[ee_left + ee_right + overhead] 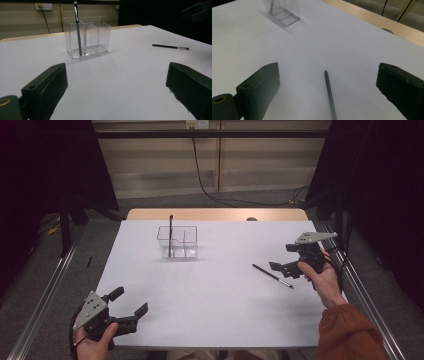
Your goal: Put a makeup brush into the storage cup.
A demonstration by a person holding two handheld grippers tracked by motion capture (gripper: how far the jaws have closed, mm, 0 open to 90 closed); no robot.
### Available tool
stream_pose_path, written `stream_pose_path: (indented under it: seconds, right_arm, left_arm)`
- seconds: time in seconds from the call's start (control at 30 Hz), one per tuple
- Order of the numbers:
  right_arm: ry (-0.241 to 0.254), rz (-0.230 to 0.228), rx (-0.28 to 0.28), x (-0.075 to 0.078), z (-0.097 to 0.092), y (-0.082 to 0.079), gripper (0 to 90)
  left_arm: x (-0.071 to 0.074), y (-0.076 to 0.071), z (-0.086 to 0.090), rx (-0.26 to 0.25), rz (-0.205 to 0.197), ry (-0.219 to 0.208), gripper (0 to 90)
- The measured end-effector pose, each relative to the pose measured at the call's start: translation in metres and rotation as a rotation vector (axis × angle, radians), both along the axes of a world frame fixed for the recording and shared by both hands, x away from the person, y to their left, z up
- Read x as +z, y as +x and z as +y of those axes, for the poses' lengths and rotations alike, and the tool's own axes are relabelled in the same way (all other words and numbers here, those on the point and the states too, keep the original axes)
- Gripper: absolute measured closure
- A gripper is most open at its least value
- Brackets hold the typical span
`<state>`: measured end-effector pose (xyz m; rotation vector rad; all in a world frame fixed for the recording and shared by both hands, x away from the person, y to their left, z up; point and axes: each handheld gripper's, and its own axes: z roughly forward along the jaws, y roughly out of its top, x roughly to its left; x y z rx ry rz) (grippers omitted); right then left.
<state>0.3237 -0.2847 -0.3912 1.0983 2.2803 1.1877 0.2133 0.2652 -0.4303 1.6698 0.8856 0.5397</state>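
Right gripper [286,258] hovers near the desk's right edge, held in a hand [322,280] whose forearm, in an orange sleeve [350,332], comes in from the near right corner. Its jaws stand wide apart and hold nothing, pointing left across the desk. A dark pencil [272,275] lies flat on the white desk [210,290] just in front of and a little nearer than the jaws, apart from them; in the right gripper view the pencil [330,96] runs up between the two open jaws, closer to neither, its tip pointing away from the camera.

Left gripper [129,303] sits at the near left corner, gripped from below by the other hand [95,342] and tilted so its grey plate faces up. Its jaws are also spread wide and empty, aimed toward the desk's middle.

A clear box [178,241] with compartments stands toward the far edge, left of centre, well apart from both grippers. A thin brush [78,27] stands nearly upright in its left compartment, as the left gripper view shows.
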Motion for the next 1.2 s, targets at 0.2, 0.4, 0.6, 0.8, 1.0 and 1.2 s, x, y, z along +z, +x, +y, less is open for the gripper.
stream_pose_path:
  seconds: [0.2,0.4,0.6,0.8,1.0,1.2]
  right_arm:
    - [-0.060,0.070,0.002,-0.008,-0.002,0.007,4.5]
    - [-0.131,0.159,0.034,-0.012,-0.004,0.015,5.4]
    - [-0.221,0.233,0.078,-0.012,-0.001,0.024,5.5]
    - [-0.325,0.312,0.104,-0.016,0.005,0.029,7.0]
    - [-0.410,0.390,0.108,-0.021,0.007,0.037,7.0]
    - [-0.465,0.459,0.152,-0.031,0.011,0.042,8.8]
  left_arm:
    - [0.000,0.000,-0.001,-0.006,0.000,0.016,3.8]
    - [-0.001,0.001,0.001,-0.003,0.003,0.019,3.8]
    - [-0.001,0.000,0.002,0.000,0.002,0.018,3.8]
    - [-0.001,0.000,0.003,0.001,-0.004,0.025,3.8]
    - [-0.001,0.000,0.003,-0.001,-0.002,0.023,3.8]
    - [-0.001,0.001,0.004,0.001,-0.003,0.032,3.8]
